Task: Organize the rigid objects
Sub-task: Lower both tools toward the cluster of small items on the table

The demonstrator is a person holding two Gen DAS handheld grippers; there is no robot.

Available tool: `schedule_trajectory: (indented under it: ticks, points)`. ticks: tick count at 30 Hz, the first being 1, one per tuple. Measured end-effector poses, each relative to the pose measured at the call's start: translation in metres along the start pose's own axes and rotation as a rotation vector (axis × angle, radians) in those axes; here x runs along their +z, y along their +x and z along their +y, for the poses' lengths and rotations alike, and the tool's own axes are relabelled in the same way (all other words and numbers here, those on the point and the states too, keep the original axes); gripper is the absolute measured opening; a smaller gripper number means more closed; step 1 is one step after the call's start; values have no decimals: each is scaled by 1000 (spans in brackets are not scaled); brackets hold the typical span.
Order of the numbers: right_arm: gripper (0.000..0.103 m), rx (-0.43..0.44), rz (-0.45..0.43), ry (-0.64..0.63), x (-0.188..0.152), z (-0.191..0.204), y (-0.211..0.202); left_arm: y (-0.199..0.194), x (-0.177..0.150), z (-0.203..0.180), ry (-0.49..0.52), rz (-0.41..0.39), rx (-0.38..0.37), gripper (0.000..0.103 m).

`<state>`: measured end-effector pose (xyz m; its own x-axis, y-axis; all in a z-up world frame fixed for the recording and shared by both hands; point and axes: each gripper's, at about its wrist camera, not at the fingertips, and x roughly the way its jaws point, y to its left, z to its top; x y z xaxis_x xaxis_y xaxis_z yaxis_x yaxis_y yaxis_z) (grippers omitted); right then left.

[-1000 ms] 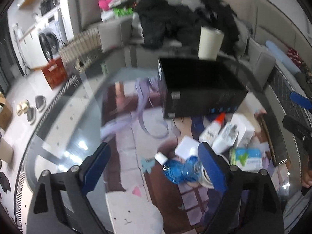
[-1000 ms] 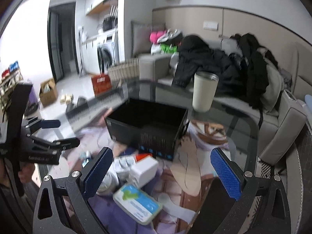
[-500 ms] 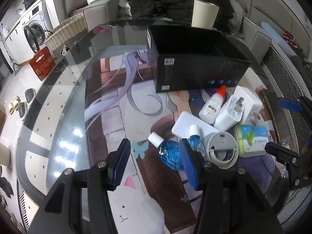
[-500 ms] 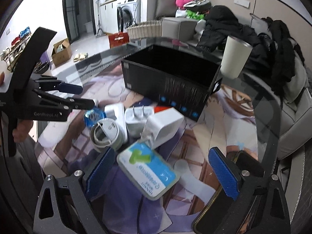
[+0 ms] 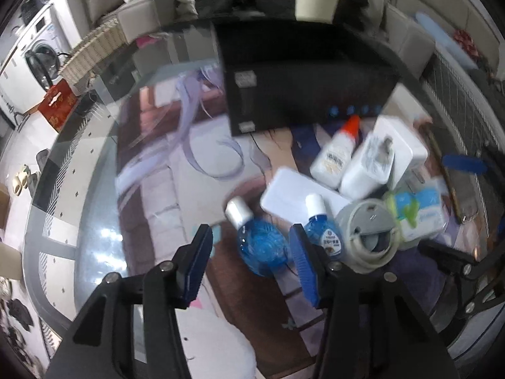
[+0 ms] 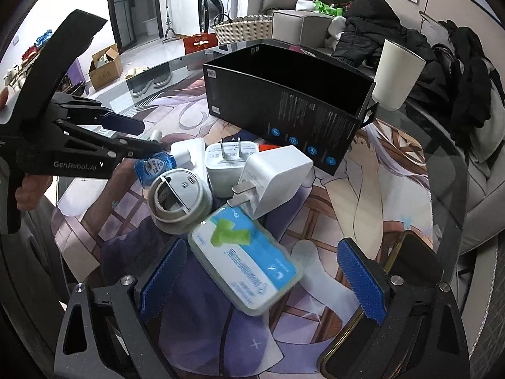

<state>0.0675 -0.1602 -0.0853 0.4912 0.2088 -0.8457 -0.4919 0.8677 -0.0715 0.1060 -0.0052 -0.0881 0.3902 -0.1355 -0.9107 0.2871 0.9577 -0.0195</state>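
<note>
Left tongs (image 5: 249, 244): just closed partway, not clamped. Round blue bottle (image 5: 260, 252) lying flat between the pads, white cap toward the far edge of the bench (image 5: 79, 189), gap visible on the left pad's side. Pointing steeply down at it.

Right tongs (image 6: 262, 252): spread wide, gripping nothing. Hovering above the wipes pack (image 6: 249, 262), which lies flat near the bench's near edge.

Crowding the left tongs:
- small blue bottle (image 5: 322, 237) just outside the right pad, about touching the round one
- grey round cable reel (image 5: 369, 233) just beyond that, up against the wipes pack
- white flat case (image 5: 284, 192) right behind both bottle caps

Crowding the right tongs:
- two white plug chargers (image 6: 227, 164) (image 6: 274, 177) stacked against each other beyond the pack, one with prongs resting on the pack's far end
- glue bottle with red tip (image 5: 334, 151) wedged between chargers and box
- dark flat slab with gold rim (image 6: 410, 259) at the bench's near right edge, just outside the right pad

Black box (image 6: 284, 101): open top, looks empty inside, standing past the pile toward the far edge. Cream cup (image 6: 397, 75) upright by its far right corner.

Left side of bench bare glass over a printed mat. Beyond the far edge: sofa piled with dark jackets (image 6: 372, 31), wicker basket (image 6: 243, 28), washing machine (image 6: 214, 3).
</note>
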Motion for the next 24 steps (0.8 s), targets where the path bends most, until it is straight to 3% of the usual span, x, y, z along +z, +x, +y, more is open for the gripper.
schedule_trajectory:
  ticks: [2,4,5,16,20,22,24]
  points:
    - [98,1,6,-2,-1,0,1,6,-1,-1,0,25,-12,50]
    - [98,1,13,-5,-1,1,1,4,-1,2,-5,10,-7,41]
    - [98,3,15,-6,-2,1,2,3,-2,5,-15,9,-22,29]
    - [98,68,91,-70,-8,5,18,-3,-15,4,52,14,-46,29]
    - [88,112,134,-41,-15,9,19,-5,-19,4,59,14,-59,29]
    - [75,191,153,-2,-16,10,12,-6,-21,6,56,14,-67,29]
    - [71,245,157,22,-16,13,9,-7,-24,8,49,16,-77,29]
